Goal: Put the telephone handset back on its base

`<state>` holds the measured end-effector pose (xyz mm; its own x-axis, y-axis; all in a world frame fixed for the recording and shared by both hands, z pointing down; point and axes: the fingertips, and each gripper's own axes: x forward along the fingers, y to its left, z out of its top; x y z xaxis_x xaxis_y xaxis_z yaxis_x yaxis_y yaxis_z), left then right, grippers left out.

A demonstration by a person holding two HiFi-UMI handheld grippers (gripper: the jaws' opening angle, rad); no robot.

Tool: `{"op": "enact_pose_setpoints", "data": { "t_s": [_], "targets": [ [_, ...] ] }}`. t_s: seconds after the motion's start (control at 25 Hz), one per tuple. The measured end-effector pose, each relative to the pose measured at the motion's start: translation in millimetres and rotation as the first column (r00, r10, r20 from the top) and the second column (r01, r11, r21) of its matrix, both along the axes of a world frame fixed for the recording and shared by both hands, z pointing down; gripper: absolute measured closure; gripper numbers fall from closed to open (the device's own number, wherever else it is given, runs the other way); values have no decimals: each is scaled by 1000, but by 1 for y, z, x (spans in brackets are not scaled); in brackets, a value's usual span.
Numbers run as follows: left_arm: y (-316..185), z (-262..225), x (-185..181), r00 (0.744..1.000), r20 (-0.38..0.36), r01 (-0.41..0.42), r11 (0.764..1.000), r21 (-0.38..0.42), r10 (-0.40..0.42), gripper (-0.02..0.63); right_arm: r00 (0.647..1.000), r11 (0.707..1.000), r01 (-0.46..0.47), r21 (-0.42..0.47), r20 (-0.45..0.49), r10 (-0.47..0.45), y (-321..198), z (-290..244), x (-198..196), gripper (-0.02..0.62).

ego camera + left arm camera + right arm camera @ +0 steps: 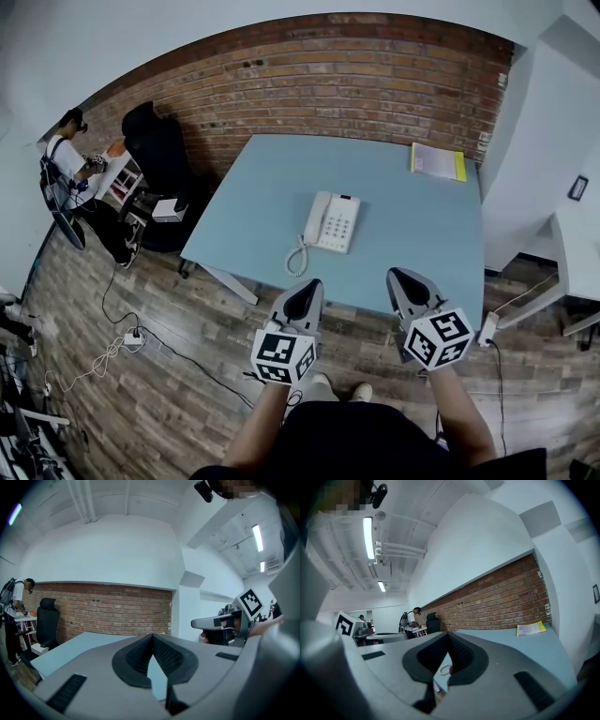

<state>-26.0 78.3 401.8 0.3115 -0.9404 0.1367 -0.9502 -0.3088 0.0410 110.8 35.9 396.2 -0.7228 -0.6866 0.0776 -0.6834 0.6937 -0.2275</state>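
1. The table [262,187] is pale blue.
2. On it, the telephone [331,222] is off-white with a small red strip at its far edge, and its cord [296,258] is white.
3. At the table's far right corner, the booklet [437,161] is pale with a yellow edge.
4. Beyond the table, the brick wall [356,75] is red-brown.
5. Below the table, the floor [169,375] is grey-brown wood grain.
6. At the table's near edge, the left gripper [309,286] and right gripper [398,275] are grey with black-and-white square markers.

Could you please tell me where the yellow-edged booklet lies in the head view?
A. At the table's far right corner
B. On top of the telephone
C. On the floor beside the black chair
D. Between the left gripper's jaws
A: the booklet lies flat at the far right corner of the table, next to the brick wall and well apart from the telephone.
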Motion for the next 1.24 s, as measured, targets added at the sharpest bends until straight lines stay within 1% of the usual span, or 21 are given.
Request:
{"op": "enact_pose_setpoints", "data": {
  "t_s": [0.44, 0.88, 1.08, 1.24],
  "targets": [
    [10, -3, -15, 1000, -19, 5, 1000, 3, -5, 597, 1000, 1000, 7, 0, -1, -7, 10, -2, -15, 583],
    [19, -4, -35, 999, -32, -11, 1000, -6, 10, 597, 1000, 1000, -13, -2, -2, 13, 24, -6, -33, 583],
    [24, -10, -38, 995, -94, -42, 999, 0, 41, 597, 999, 1000, -31, -1, -7, 31, 28, -6, -38, 583],
    [26, -9, -40, 996, -81, -45, 999, 3, 46, 597, 999, 999, -44, -8, -7, 44, 31, -3, -40, 583]
  ]
}}
